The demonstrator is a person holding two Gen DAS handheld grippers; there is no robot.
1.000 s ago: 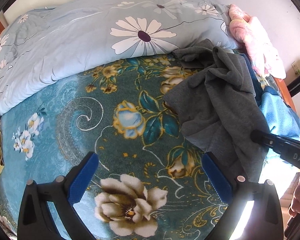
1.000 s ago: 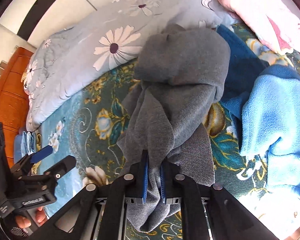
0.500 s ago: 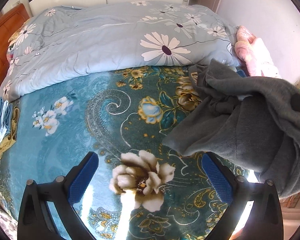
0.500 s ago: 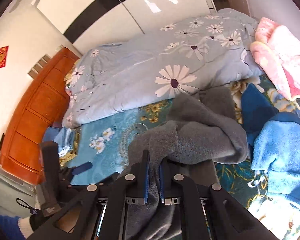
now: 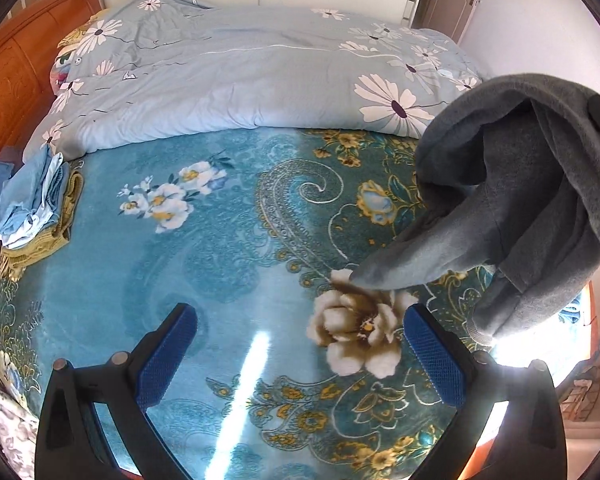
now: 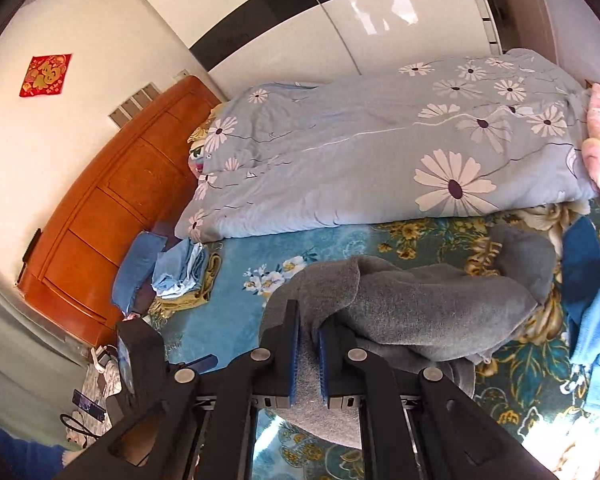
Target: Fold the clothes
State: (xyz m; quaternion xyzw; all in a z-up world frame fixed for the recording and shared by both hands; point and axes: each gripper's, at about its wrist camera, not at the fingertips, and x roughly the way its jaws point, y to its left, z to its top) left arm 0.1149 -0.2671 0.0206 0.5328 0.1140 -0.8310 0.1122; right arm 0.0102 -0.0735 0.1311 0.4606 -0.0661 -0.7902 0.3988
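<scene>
- The right gripper point(image 6: 309, 354), at the lower centre of its view, has its jaws closed tight on a fold of the grey garment point(image 6: 420, 304).
- The garment hangs at the right edge of the left view, above the teal floral blanket point(image 5: 228, 264).
- The left gripper point(image 5: 300, 354) stands wide open, with nothing between its pads.

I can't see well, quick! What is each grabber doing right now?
Left gripper: open, holding nothing, above the teal flowered blanket.
Right gripper: shut on the soft grey fleece garment.
</scene>
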